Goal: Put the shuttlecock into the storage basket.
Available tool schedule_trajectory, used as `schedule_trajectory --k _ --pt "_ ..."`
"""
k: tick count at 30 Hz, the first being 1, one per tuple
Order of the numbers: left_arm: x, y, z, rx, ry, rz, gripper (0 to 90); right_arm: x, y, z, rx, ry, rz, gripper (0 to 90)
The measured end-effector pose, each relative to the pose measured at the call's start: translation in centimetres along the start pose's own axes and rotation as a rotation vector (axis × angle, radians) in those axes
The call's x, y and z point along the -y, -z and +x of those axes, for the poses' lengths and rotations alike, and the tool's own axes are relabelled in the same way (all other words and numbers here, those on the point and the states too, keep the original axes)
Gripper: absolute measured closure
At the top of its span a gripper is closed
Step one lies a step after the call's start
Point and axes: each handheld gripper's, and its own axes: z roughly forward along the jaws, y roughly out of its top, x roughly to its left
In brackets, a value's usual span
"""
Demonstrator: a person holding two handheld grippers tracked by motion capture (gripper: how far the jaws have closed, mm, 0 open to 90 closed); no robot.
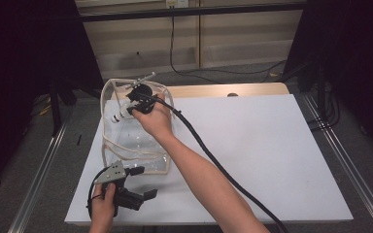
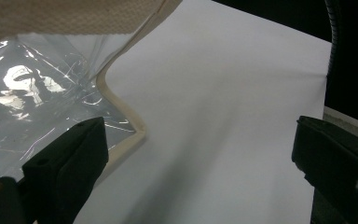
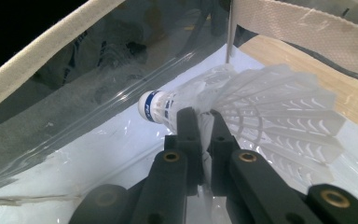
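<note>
A clear plastic bag [image 1: 126,143] with beige trim stands open on the left of the white table [image 1: 252,145]. My right gripper [image 1: 135,106] reaches into its mouth, shut on a white shuttlecock [image 1: 118,115]. In the right gripper view the jaws [image 3: 203,114] pinch the feathers [image 3: 279,112] just behind the cork tip, above the bag's floor and close to its clear wall [image 3: 74,93]. My left gripper [image 1: 145,182] stands open at the bag's near corner. Its jaws [image 2: 198,126] hold nothing; the left one lies against the bag's trimmed corner [image 2: 128,135].
A wooden board [image 1: 223,90] shows at the table's far edge. The right gripper's thick black cable [image 1: 213,162] trails across the table beside the forearm. Metal rails [image 1: 39,170] run along both sides, and dark curtains flank the table.
</note>
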Motion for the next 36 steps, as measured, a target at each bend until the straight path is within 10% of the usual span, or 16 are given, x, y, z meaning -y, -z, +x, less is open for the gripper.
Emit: schedule_trajectory --k 36 --pt "-0.1 -0.2 -0.1 0.004 -0.006 0.001 3.8 0.6 -1.4 -0.1 0.009 0.006 0.026 87.0"
